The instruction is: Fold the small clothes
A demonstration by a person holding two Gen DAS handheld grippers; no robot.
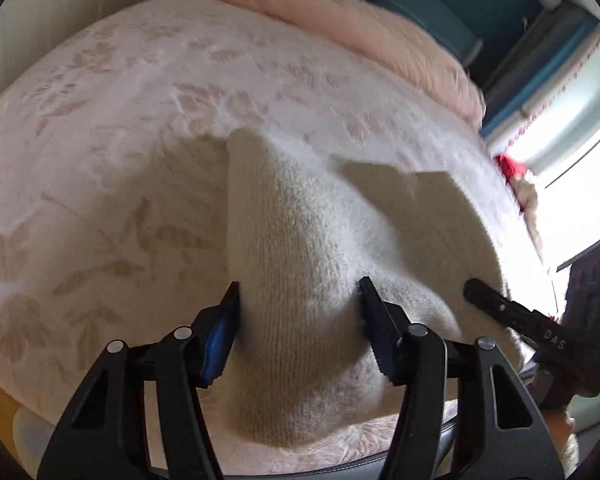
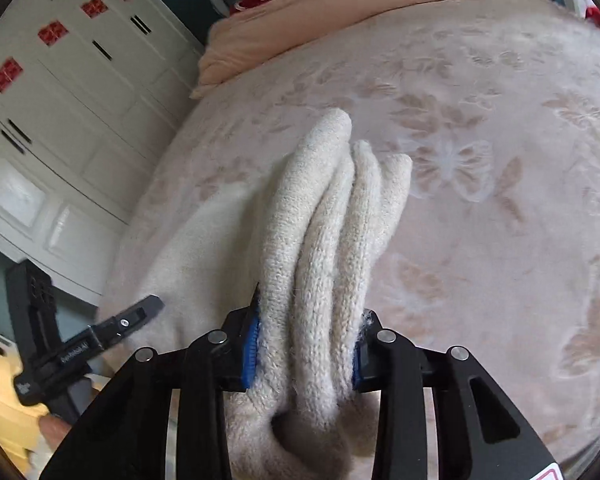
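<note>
A cream knitted garment (image 1: 300,264) lies on a pale pink bedspread (image 1: 120,120) with a flower pattern. My left gripper (image 1: 298,290) has its jaws on either side of a raised ridge of the knit and grips it. My right gripper (image 2: 310,316) is shut on a bunch of several folds of the same garment (image 2: 332,220), which hang forward from the jaws. The right gripper shows at the right edge of the left wrist view (image 1: 500,304). The left gripper shows at the lower left of the right wrist view (image 2: 140,314).
A peach duvet (image 1: 340,20) is piled at the far end of the bed. A white wardrobe (image 2: 60,100) with red stickers stands beside the bed. A bright window (image 1: 580,140) is to the right, with teal furniture (image 1: 420,0) behind.
</note>
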